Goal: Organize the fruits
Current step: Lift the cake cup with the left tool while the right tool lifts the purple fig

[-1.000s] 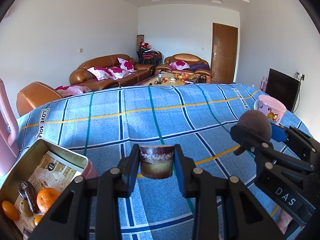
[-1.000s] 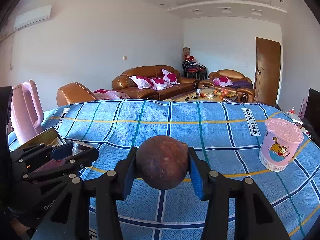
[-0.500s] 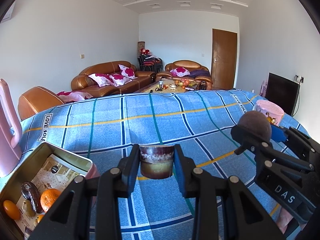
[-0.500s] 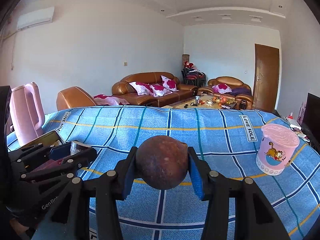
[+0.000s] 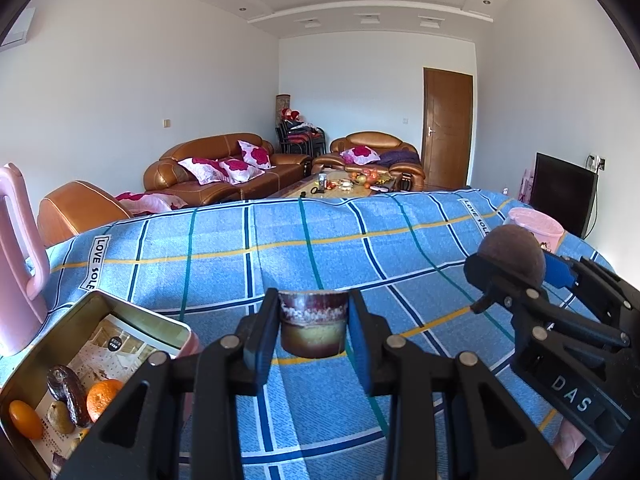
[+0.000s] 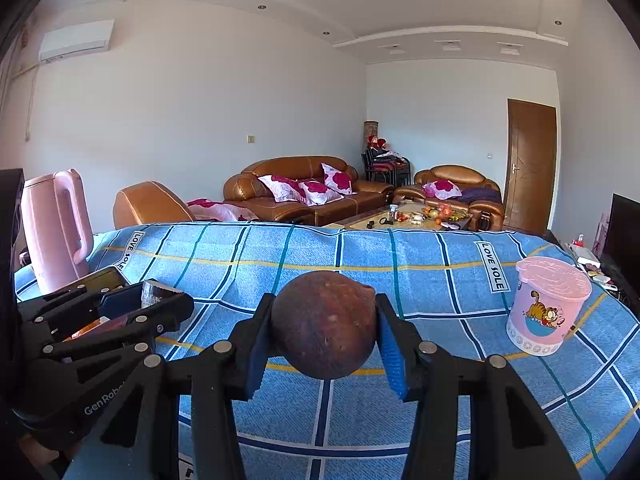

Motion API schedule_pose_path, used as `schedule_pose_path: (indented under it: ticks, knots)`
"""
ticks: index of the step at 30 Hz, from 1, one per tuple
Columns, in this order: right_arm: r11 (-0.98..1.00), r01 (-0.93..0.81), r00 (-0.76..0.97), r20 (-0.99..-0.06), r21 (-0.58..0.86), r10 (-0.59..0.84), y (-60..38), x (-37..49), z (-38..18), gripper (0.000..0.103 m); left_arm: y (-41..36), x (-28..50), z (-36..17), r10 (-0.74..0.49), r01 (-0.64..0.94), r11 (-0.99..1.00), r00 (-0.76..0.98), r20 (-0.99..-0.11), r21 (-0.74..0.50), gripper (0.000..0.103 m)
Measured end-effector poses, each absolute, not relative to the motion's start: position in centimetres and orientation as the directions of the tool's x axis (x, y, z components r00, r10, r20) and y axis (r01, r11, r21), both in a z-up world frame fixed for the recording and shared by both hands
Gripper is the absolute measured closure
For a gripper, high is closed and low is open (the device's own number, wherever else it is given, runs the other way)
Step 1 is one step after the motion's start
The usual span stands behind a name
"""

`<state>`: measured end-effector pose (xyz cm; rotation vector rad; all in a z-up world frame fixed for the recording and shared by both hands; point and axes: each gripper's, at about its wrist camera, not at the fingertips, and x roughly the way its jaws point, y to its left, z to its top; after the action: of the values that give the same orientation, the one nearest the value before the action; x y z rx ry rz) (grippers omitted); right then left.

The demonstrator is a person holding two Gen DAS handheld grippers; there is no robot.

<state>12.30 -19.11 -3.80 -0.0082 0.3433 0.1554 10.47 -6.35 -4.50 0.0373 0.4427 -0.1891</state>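
My left gripper (image 5: 313, 328) is shut on a cut piece of dark-skinned fruit (image 5: 313, 326), purple rind on top and yellowish below, held above the blue checked cloth. My right gripper (image 6: 323, 326) is shut on a round brown fruit (image 6: 323, 324); it also shows at the right of the left wrist view (image 5: 513, 254). A metal tin (image 5: 132, 312) at lower left holds an orange (image 5: 102, 398), a small orange fruit (image 5: 25, 420), a dark oblong fruit (image 5: 68, 390) and a brownish fruit (image 5: 60, 418). The left gripper shows at the left of the right wrist view (image 6: 160, 304).
A pink kettle (image 6: 56, 228) stands at the table's left edge, by the tin. A pink lidded cup with a cartoon cat (image 6: 546, 306) stands at the right. The blue cloth (image 6: 420, 276) covers the table. Sofas and a coffee table lie beyond the far edge.
Both grippers have risen and tilted up a little, so more ceiling shows. Both still hold their fruit. The tin sits lower in the left wrist view.
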Motion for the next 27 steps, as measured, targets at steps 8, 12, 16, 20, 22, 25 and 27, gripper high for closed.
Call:
schedule_pose_path:
  ticks: [8, 12, 16, 20, 22, 25, 27]
  knots:
    - [0.988, -0.153, 0.937, -0.315, 0.018, 0.151, -19.1, 11.7, -3.7, 0.053, -6.2, 9.9, -4.3, -0.17, 0.186, 0.983, 0.899, -0.405, 0.001, 0.068]
    - [0.987, -0.157, 0.942, -0.298, 0.013, 0.154, -19.1, 11.0, -3.7, 0.053, -6.3, 9.6, -4.2, -0.165, 0.183, 0.983, 0.905, -0.393, 0.009, 0.068]
    - [0.987, -0.16, 0.946, -0.283, 0.015, 0.158, -19.2, 10.5, -3.6, 0.053, -6.4, 9.3, -4.2, -0.161, 0.181, 0.983, 0.91, -0.381, 0.017, 0.068]
    - [0.986, -0.169, 0.949, -0.269, 0.013, 0.166, -19.2, 9.9, -3.4, 0.053, -6.5, 9.0, -4.1, -0.15, 0.173, 0.984, 0.914, -0.376, 0.029, 0.068]
    - [0.985, -0.173, 0.949, -0.267, 0.012, 0.17, -19.1, 9.7, -3.4, 0.053, -6.4, 8.9, -4.2, -0.147, 0.171, 0.985, 0.913, -0.38, 0.031, 0.068]
    - [0.983, -0.181, 0.945, -0.272, 0.021, 0.18, -19.2, 9.9, -3.4, 0.053, -6.2, 8.9, -4.3, -0.142, 0.168, 0.985, 0.906, -0.399, 0.029, 0.068]
    - [0.982, -0.188, 0.942, -0.278, 0.026, 0.187, -19.2, 9.9, -3.4, 0.053, -6.0, 8.9, -4.3, -0.141, 0.164, 0.986, 0.901, -0.41, 0.022, 0.068]
